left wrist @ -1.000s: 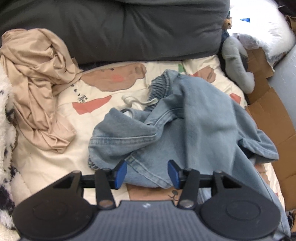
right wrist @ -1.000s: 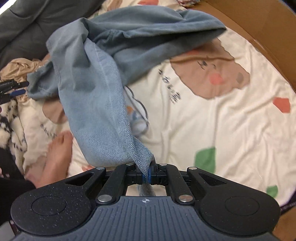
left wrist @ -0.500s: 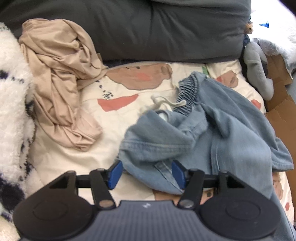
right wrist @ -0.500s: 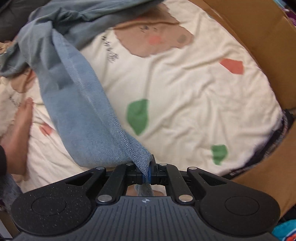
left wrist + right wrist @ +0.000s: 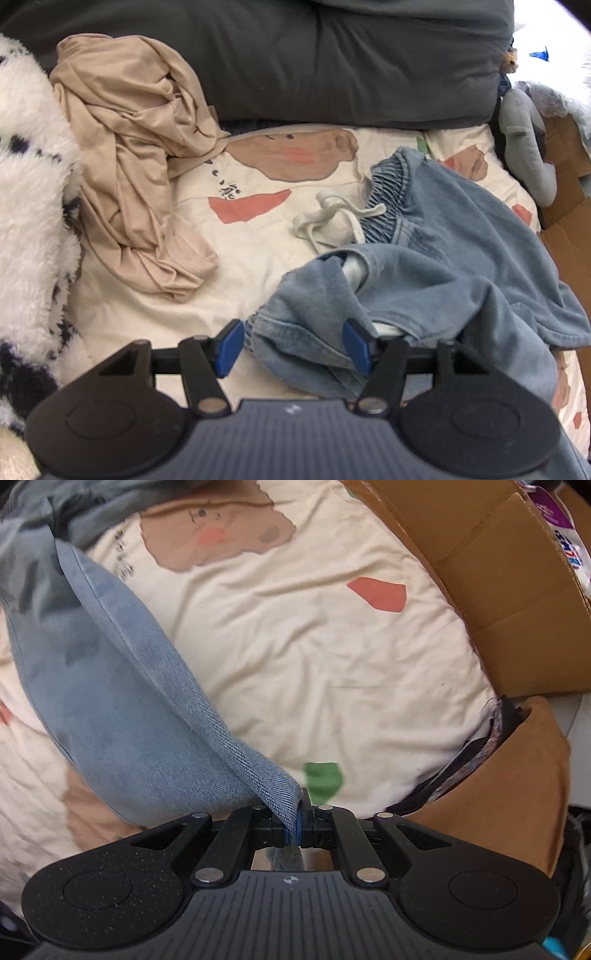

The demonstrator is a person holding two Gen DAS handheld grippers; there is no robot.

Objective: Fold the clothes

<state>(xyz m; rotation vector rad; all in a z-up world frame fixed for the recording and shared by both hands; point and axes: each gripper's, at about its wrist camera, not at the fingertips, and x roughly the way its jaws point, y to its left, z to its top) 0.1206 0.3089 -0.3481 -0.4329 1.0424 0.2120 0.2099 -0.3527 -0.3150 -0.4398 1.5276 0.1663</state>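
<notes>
I see the cream printed bedsheet (image 5: 258, 229) filling most of both views, with a dark grey duvet (image 5: 332, 62) banked along its far edge. On the sheet's right half lie the blue denim trousers (image 5: 461, 258), crumpled, elastic waistband toward the far side with a white drawstring (image 5: 332, 218) spilling left of it. A beige garment (image 5: 140, 162) sits bunched at the far left, well apart from the denim, and a white fluffy blanket (image 5: 29, 206) with dark spots runs along the left margin, cut off by the frame.

My left gripper (image 5: 293, 349) hangs low over the near edge of the denim, level, with its blue pads wide apart; a folded hem of the trousers lies between them, and I cannot tell whether either pad touches it.

My right gripper (image 5: 293, 829) is pressed together on a denim corner, and a trouser leg (image 5: 122, 686) stretches from it up to the far left, raised off the sheet. The far end of that leg blurs into shadow. Brown cardboard (image 5: 498, 602) walls the right side. A grey plush toy (image 5: 524, 147) leans at the far right, partly cropped.
</notes>
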